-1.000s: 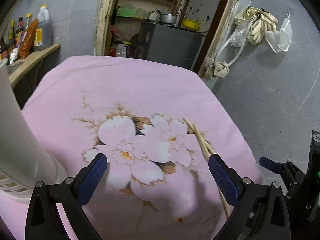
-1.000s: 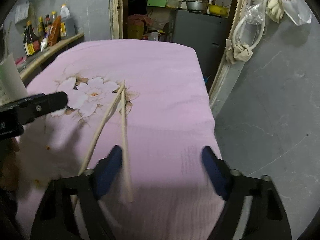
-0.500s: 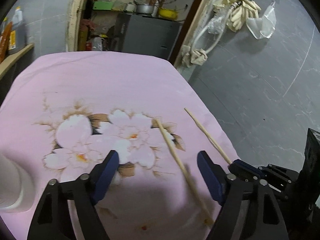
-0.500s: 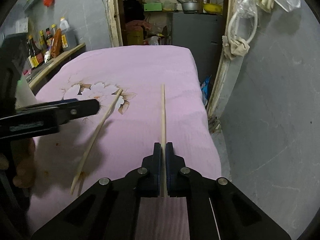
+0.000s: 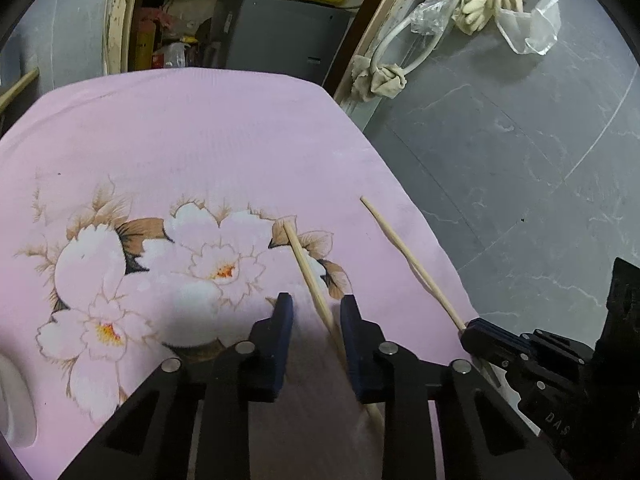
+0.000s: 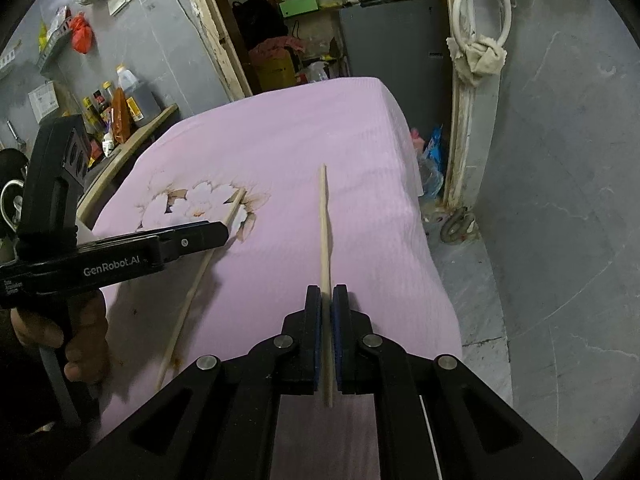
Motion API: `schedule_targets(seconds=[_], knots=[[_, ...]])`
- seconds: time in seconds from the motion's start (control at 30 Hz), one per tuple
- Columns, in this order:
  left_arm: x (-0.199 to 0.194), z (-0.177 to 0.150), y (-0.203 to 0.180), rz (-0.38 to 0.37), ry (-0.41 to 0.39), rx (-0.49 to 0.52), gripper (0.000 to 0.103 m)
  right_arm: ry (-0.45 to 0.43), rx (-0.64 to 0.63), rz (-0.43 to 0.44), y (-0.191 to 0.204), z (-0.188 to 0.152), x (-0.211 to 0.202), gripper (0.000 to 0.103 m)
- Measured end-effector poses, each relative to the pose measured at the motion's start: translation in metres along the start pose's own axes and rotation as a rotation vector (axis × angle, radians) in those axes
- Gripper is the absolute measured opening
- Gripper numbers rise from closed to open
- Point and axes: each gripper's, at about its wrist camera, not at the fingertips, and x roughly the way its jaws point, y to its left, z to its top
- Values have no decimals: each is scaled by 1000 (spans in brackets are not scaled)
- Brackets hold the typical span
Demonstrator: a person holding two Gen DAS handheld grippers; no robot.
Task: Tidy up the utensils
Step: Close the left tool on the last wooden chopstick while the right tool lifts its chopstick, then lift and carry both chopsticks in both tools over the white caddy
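Observation:
Two wooden chopsticks are over a pink flowered cloth (image 5: 208, 128). My right gripper (image 6: 327, 300) is shut on one chopstick (image 6: 324, 232) and holds it above the cloth near the right edge; that chopstick (image 5: 408, 260) and gripper also show in the left wrist view (image 5: 480, 334). The other chopstick (image 5: 310, 276) lies on the cloth, seen in the right wrist view too (image 6: 200, 276). My left gripper (image 5: 316, 310) straddles it with the jaws narrowed, a gap still on the left side. It also shows in the right wrist view (image 6: 216, 234).
A white container (image 5: 12, 396) stands at the cloth's left edge. The cloth's right edge drops to a grey tiled floor (image 5: 520, 184). A shelf with bottles (image 6: 116, 108) runs along the far left. A doorway with a grey cabinet (image 6: 384, 44) is beyond.
My right gripper shut on one chopstick and lifted it to the right. My left gripper moved right over the other chopstick and its jaws narrowed around it.

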Motion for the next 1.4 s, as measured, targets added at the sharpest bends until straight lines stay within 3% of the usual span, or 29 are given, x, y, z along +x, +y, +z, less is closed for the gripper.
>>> schedule_targets(seconds=[0.47, 0.73, 0.83, 0.97, 1.03, 1.17, 1.4], knots=[[13, 18, -3, -24, 99, 50, 17, 154, -47, 25, 11, 57, 58, 6], [17, 22, -11, 18, 139, 111, 11, 273, 28, -1, 8, 72, 68, 6], [17, 24, -9, 25, 157, 63, 7, 272, 61, -3, 13, 72, 65, 4], [0, 19, -3, 7, 123, -20, 5, 123, 143, 46, 20, 69, 25, 4], [-23, 16, -2, -11, 59, -40, 5, -8, 185, 96, 29, 64, -8, 4], [-82, 13, 0, -38, -98, -62, 5, -176, 215, 123, 49, 55, -52, 4], [-188, 11, 6, 9, -364, -21, 5, -422, 160, 157, 121, 45, -109, 4]])
